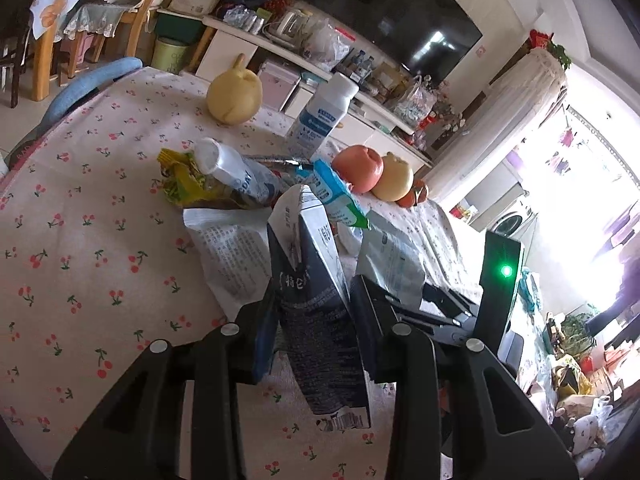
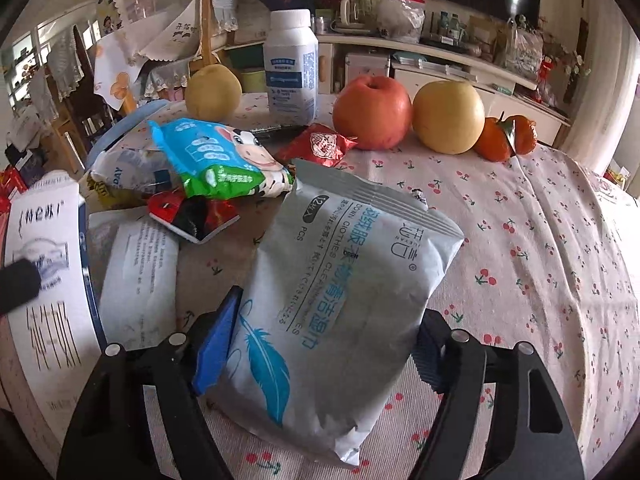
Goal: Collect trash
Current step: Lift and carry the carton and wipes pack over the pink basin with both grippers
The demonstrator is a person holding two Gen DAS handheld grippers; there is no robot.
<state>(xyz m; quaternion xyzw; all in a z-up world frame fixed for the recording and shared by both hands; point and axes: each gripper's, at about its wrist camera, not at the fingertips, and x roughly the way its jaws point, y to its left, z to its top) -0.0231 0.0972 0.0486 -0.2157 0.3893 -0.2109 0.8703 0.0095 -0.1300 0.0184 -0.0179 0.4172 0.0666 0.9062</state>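
Biggest risk first: our right gripper (image 2: 320,344) straddles the big grey wipes pouch (image 2: 340,300), jaws wide, one pad each side, not clearly pressing yet. The pouch is soft and puffy; if we squeeze only its near end it may buckle, slide out or droop when lifted, and its far edge could drag the red wrapper (image 2: 316,144) & the blue-green cow packet (image 2: 224,160) lying just beyond it.

Next: our left gripper (image 1: 312,316) has jaws narrow, clamped on the dark milk carton (image 1: 312,280), which stands upright between the pads w/ its gabled top pointing away from us. Grip sits on the thin cardboard walls, so the carton could crush or twist out; any leftover liquid might spill on the cherry-print cloth (image 1: 100,240).

Smaller worry: the two grippers work close together, so they could bump. Also the fruit – red apple (image 2: 372,112), yellow apple (image 2: 448,116), pear (image 2: 212,92) – isn't trash; a sweep through the pile on the far left could knock it rolling. The white bottle (image 2: 292,60) stands far back, well apart.
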